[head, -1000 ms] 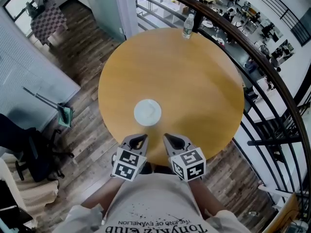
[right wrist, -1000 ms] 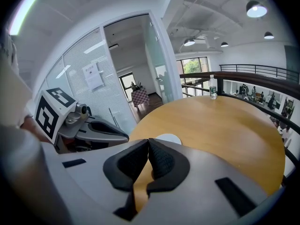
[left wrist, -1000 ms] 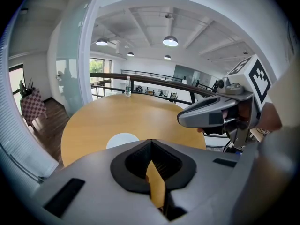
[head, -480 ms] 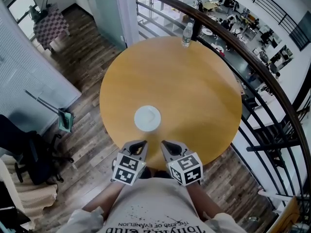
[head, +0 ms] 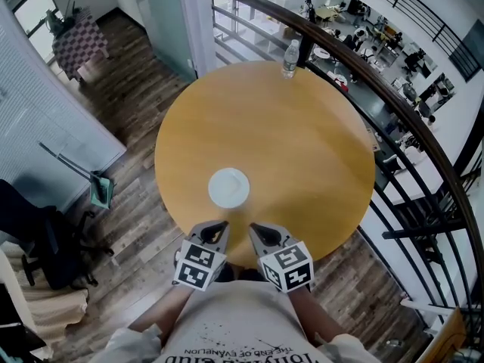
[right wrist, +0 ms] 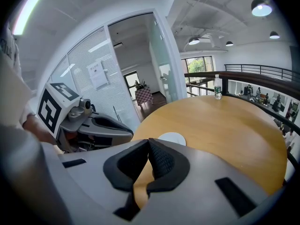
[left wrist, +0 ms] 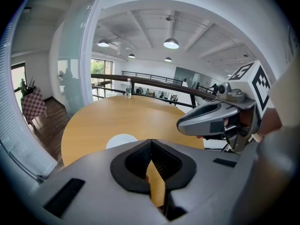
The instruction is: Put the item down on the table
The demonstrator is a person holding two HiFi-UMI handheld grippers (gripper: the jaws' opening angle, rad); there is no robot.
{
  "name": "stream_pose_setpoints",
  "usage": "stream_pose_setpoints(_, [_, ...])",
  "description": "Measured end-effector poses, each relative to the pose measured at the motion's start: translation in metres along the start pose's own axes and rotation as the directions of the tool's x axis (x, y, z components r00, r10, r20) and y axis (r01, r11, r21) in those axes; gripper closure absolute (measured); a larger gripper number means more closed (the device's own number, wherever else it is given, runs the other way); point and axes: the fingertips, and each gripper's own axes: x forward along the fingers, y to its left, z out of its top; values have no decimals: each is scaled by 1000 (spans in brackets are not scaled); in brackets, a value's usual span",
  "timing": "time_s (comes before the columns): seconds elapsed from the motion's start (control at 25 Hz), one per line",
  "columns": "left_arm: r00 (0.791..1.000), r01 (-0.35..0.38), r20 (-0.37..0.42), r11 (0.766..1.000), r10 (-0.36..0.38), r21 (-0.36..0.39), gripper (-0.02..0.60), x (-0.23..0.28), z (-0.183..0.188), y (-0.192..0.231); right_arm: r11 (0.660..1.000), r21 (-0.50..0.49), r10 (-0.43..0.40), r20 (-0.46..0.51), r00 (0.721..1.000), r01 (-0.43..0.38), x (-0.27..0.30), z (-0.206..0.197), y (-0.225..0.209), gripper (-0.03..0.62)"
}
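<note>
A flat white round item [head: 228, 187] lies on the round wooden table [head: 302, 150], near its front edge; it also shows in the left gripper view [left wrist: 121, 140] and the right gripper view [right wrist: 172, 138]. My left gripper [head: 221, 224] hovers at the table's near edge just below the item, jaws shut and empty. Beside it, my right gripper [head: 254, 228] is likewise shut with nothing held. From the left gripper view the jaws [left wrist: 150, 144] meet tip to tip; the right gripper's [right wrist: 149, 143] do the same.
A clear water bottle [head: 290, 57] stands at the table's far edge, by a dark railing [head: 393, 104] curving round the right. Wooden floor lies to the left with a green dustpan [head: 100, 190] and a dark chair [head: 45, 233].
Both grippers have drawn back slightly toward me from the white item. The head view has shifted a little; the item stays put on the table.
</note>
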Motion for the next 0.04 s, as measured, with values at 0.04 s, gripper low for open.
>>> stream_pose_setpoints(0.04, [1000, 1, 0, 1000, -1, -2, 558, 1, 0, 0, 1000, 1, -1, 0, 1000, 1, 0, 0, -1, 569])
